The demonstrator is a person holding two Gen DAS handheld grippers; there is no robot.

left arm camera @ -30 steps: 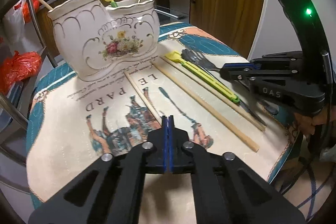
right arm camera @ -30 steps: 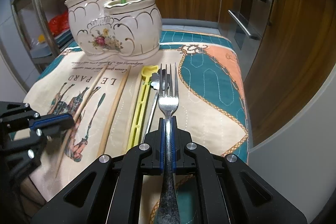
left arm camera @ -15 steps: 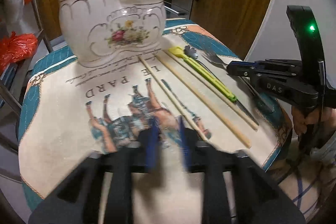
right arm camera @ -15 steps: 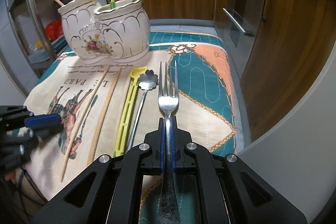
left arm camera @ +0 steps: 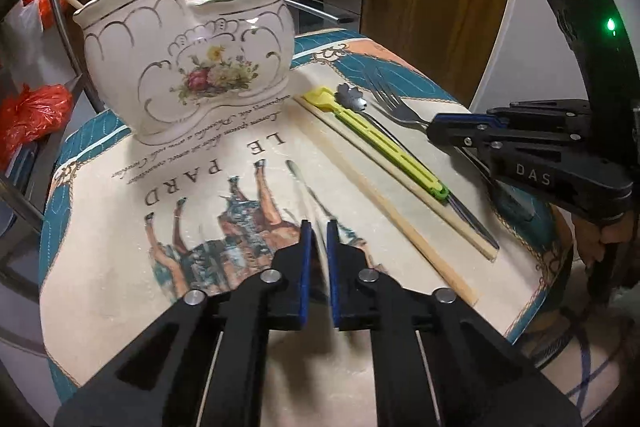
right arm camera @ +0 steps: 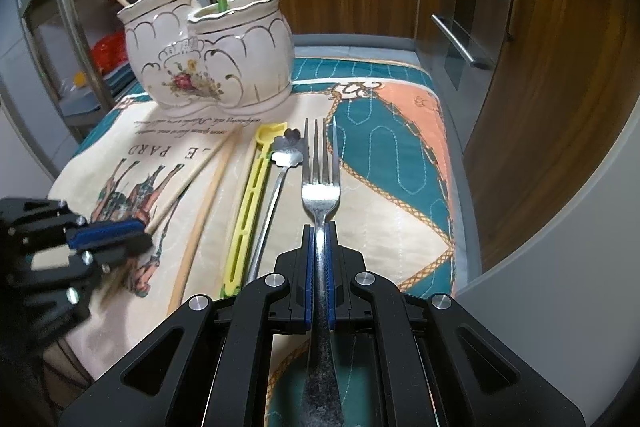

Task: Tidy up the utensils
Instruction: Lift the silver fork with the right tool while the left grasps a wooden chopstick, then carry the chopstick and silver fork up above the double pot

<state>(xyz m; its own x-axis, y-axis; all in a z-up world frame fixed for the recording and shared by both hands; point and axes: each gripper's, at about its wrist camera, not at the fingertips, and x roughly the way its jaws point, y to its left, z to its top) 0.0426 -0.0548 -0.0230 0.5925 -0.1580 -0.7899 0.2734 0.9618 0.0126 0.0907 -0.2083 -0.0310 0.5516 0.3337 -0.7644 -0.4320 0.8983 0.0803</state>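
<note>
A white floral double-pot holder (left arm camera: 188, 67) (right arm camera: 212, 63) stands at the back of the mat, holding a gold fork, a yellow pick and chopsticks. My right gripper (right arm camera: 319, 227) is shut on a steel fork (right arm camera: 320, 183), held just above the mat; it also shows in the left wrist view (left arm camera: 434, 131). My left gripper (left arm camera: 316, 227) has its jaws a little apart around the near end of a wooden chopstick (right arm camera: 188, 179). Another chopstick (left arm camera: 384, 211), a yellow-green utensil (left arm camera: 384, 147) and a flower-headed spoon (right arm camera: 288, 151) lie between them.
The printed mat (left arm camera: 120, 227) covers a small table with edges close on all sides. Wooden cabinets and oven handles (right arm camera: 460, 39) stand behind and right. A metal rack (right arm camera: 68, 27) with red bags is on the left.
My left gripper opened, then narrowed around the near end of a chopstick, with blur there. My right gripper kept hold of the fork and raised it slightly off the mat.
</note>
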